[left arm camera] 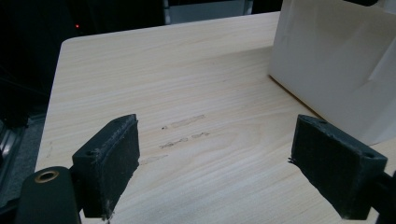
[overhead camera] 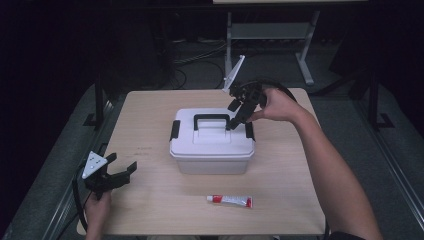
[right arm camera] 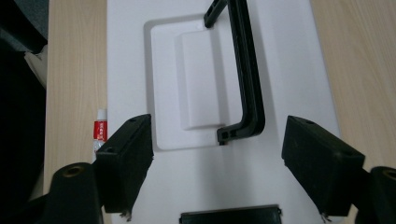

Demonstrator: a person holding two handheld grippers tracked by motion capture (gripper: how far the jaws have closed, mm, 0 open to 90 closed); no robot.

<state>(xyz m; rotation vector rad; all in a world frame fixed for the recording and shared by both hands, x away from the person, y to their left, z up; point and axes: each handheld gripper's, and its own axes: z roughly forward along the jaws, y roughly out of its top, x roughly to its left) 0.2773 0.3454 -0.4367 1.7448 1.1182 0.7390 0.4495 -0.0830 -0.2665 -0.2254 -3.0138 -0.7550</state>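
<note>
Right tongs (overhead camera: 234,116) hover over the lid of the white storage box (overhead camera: 212,150), jaws apart and holding nothing — the black carry handle (right arm camera: 247,79) lies just ahead of them. Left tongs (overhead camera: 120,172) rest near the tabletop's (overhead camera: 150,210) left edge, jaws wide apart — empty. Box sits mid-tabletop; a tube (overhead camera: 230,200) lies in front.

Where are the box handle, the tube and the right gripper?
box handle (right arm camera: 247,70), right gripper view, long black bar.
tube (overhead camera: 231,200), high view, middle of its body.
right gripper (overhead camera: 233,112), high view, between its fingertips.
</note>
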